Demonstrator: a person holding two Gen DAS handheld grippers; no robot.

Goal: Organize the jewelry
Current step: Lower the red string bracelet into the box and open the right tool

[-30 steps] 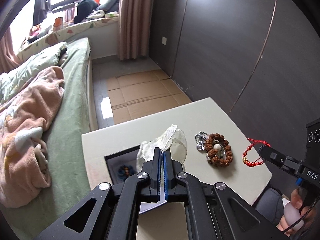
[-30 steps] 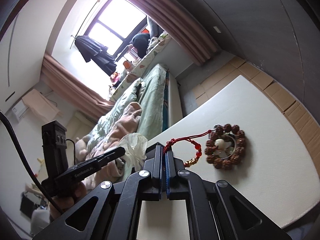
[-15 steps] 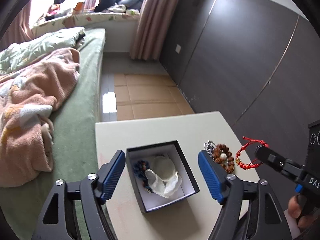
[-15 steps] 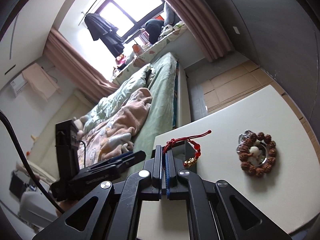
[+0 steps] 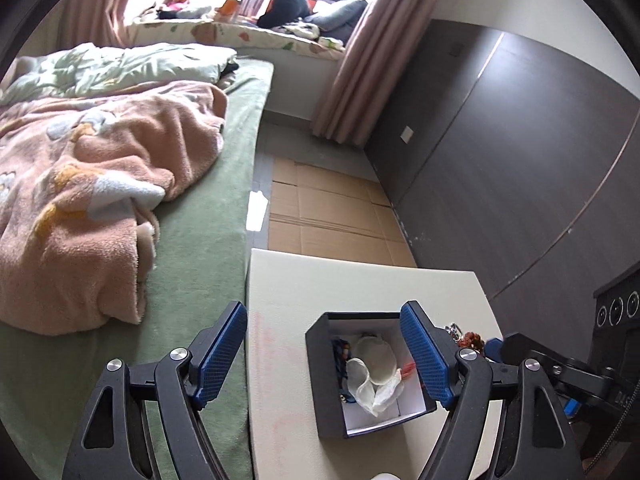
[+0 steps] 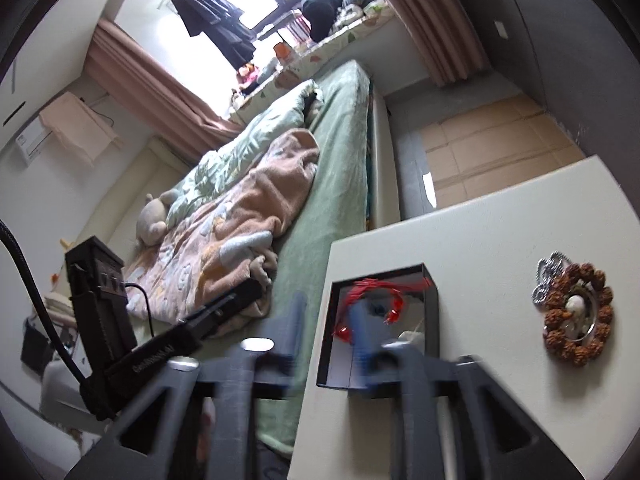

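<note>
A black box (image 5: 324, 380) with a white inside sits on the cream table (image 5: 360, 284). In it lie a sheer pouch (image 5: 372, 372) and a dark bead bracelet (image 5: 340, 354). My left gripper (image 5: 324, 354) stands open and empty, its right pad over the box. In the right wrist view, my right gripper (image 6: 328, 326) is blurred and its jaws are opening. The red cord bracelet (image 6: 372, 294) hangs loose over the box (image 6: 432, 312), and the pads do not press on it. A brown bead bracelet (image 6: 578, 320) and a silver piece (image 6: 548, 276) lie to the right.
A bed with green sheets (image 5: 200, 260) and a pink blanket (image 5: 100, 200) runs along the table's left edge. Dark wall panels (image 5: 500, 160) stand to the right. Cardboard (image 5: 328, 208) covers the floor beyond the table's far edge.
The left gripper opened, dropped the sheer pouch into the box and swung left. The right gripper carried the red bracelet over the box, then its jaws parted and let it go.
</note>
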